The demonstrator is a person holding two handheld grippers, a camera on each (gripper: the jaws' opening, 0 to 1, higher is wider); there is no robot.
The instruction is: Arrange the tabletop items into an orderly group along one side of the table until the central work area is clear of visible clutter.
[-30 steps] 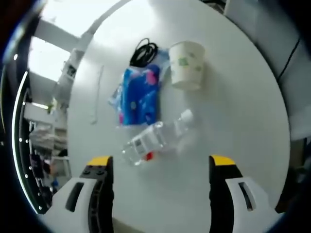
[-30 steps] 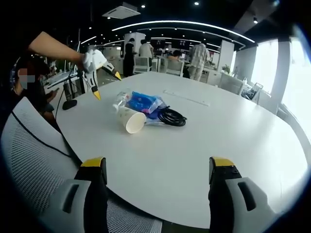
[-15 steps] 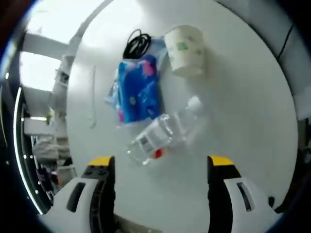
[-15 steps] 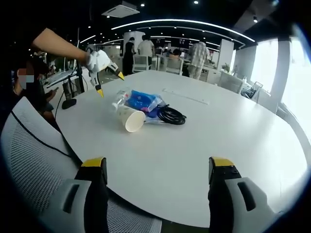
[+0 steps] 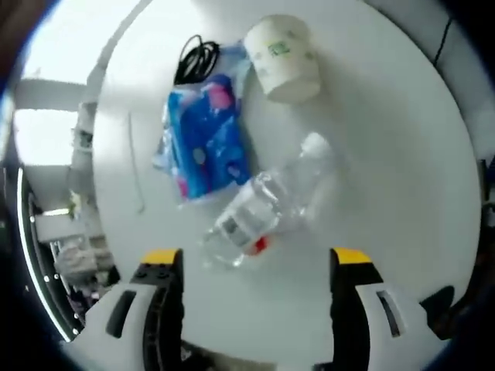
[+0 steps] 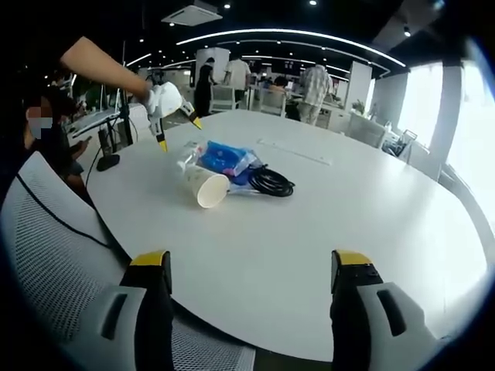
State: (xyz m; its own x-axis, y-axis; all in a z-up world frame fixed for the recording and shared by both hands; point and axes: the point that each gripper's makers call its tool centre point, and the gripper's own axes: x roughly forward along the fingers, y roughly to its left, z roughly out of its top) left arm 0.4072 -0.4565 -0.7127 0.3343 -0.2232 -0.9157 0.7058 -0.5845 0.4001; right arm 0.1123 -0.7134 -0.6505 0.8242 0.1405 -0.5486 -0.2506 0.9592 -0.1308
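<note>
A clear plastic bottle (image 5: pixel 263 207) lies on its side on the white round table (image 5: pixel 387 147), just ahead of my open left gripper (image 5: pixel 253 261). Beyond it lie a blue tissue pack (image 5: pixel 205 139), a tipped paper cup (image 5: pixel 282 48) and a coiled black cable (image 5: pixel 193 56). In the right gripper view the same cluster sits mid-table: cup (image 6: pixel 207 188), tissue pack (image 6: pixel 224 158), cable (image 6: pixel 271 183), bottle (image 6: pixel 188 155). The left gripper (image 6: pixel 178 131) hovers over the bottle there, held by a person's hand. My right gripper (image 6: pixel 252 267) stands open above the table's near edge, holding nothing.
A mesh office chair (image 6: pixel 54 255) stands at the table's near left edge. A black computer mouse (image 6: pixel 109 163) lies at the table's left. People (image 6: pixel 315 93) and desks fill the office behind. Bare tabletop (image 6: pixel 348 209) spreads to the right of the cluster.
My left gripper has come closer over the bottle, which now looks larger between the jaws. The right gripper has stayed put.
</note>
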